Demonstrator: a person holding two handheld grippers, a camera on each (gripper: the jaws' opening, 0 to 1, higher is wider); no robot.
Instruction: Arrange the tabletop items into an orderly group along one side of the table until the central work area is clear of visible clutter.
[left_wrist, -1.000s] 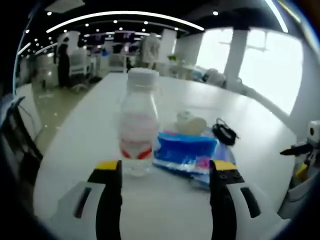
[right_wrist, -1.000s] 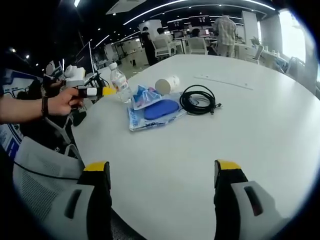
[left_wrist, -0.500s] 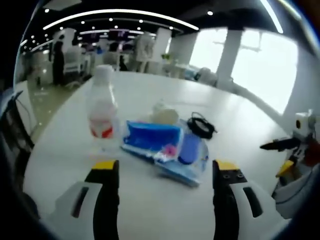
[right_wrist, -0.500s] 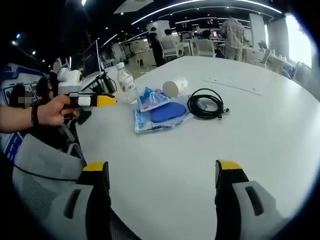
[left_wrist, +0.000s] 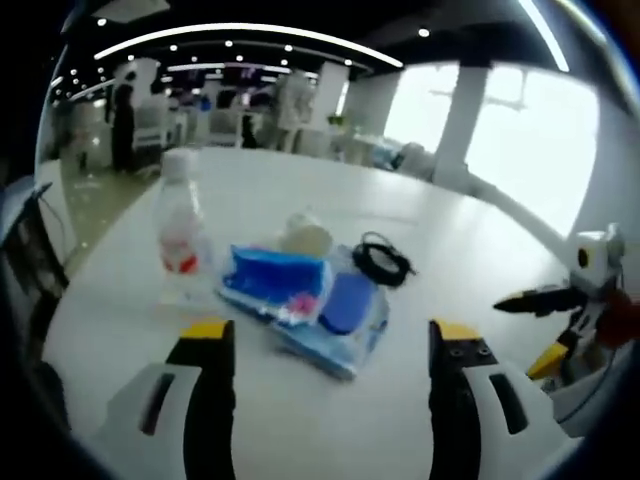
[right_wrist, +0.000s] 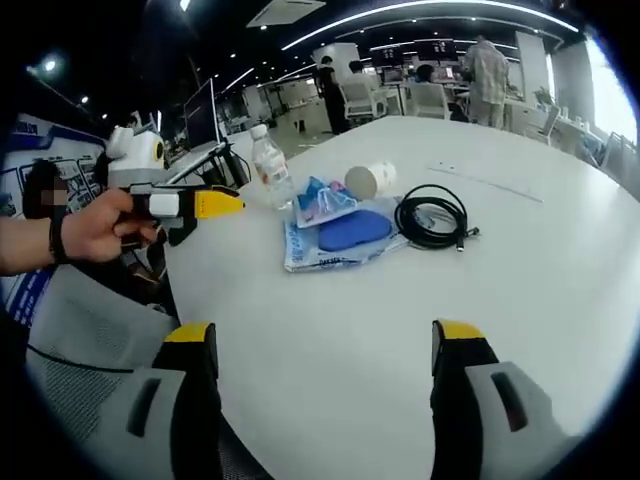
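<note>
The water bottle (left_wrist: 179, 237) stands upright at the left of the left gripper view, above and left of the left gripper (left_wrist: 322, 340), whose jaws stand released and empty. Beside it lie a blue packet (left_wrist: 275, 283), a roll (left_wrist: 305, 238), perhaps tape, on its side, and a coiled cable (left_wrist: 378, 260). The right gripper (right_wrist: 325, 345) is spread wide over the bare white table (right_wrist: 520, 260), well apart from the pile in the upper centre.
</note>
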